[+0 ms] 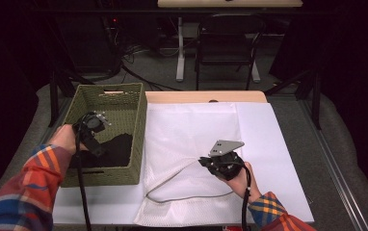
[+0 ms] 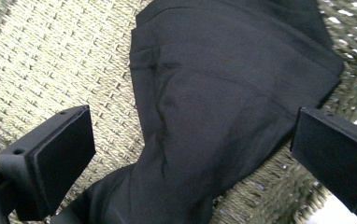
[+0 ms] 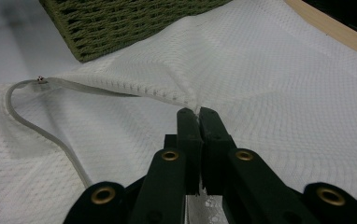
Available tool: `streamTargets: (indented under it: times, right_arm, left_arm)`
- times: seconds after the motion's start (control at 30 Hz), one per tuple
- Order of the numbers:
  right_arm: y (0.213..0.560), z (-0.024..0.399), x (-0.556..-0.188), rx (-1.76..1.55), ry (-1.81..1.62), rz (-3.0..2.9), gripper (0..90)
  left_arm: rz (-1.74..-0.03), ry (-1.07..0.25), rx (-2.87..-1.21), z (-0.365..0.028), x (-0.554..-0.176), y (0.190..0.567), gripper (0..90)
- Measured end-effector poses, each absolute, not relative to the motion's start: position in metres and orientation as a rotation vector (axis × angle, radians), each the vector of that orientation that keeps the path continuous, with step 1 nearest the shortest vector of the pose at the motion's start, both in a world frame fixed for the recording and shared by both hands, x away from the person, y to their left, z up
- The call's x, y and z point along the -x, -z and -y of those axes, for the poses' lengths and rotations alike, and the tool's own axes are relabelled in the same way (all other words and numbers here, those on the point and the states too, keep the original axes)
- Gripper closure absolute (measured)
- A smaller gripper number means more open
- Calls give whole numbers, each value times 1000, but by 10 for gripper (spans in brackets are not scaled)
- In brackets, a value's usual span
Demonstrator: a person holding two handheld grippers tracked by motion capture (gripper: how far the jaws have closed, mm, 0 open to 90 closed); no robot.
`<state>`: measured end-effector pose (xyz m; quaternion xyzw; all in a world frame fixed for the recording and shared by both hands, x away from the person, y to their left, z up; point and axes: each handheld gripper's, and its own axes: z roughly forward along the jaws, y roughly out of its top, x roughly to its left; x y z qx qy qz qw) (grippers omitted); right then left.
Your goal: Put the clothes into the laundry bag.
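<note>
A white mesh laundry bag [image 1: 196, 144] lies flat on the table, its grey zipper edge [image 1: 172, 178] curving along the near side. My right gripper [image 1: 220, 161] is shut on a pinch of the bag's mesh [image 3: 196, 109] near the zipper opening [image 3: 97, 88]. A black garment [image 1: 117, 147] lies in the green woven basket [image 1: 110, 96] at the left. My left gripper [image 1: 95, 144] hangs inside the basket just above the black garment [image 2: 214, 107], jaws wide open on either side of the cloth, not pressing it.
The basket's corner [image 3: 120, 28] stands close to the bag's opening. A wooden table edge [image 1: 206, 96] runs behind the white cover. A black chair [image 1: 228, 43] and table legs stand on the floor beyond.
</note>
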<state>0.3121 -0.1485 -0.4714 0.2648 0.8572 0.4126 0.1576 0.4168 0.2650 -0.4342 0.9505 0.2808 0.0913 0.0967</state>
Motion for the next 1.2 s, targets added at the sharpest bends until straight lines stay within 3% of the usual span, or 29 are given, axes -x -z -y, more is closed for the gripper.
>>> streamTargets:
  times: [0.37,0.77,1.2]
  right_arm:
    - [472,150,-312,-762,-1180,-2450,885]
    - [472,150,-313,-761,-1175,-2450,884]
    - [472,150,-312,-760,-1172,-2451,885]
  left_arm:
    - [-852,-183,-2879,-263,-428,459,2]
    - [-861,-101,-2905,-265,-433,477,93]
    - [-842,-30,-2922,-263,-432,483,332]
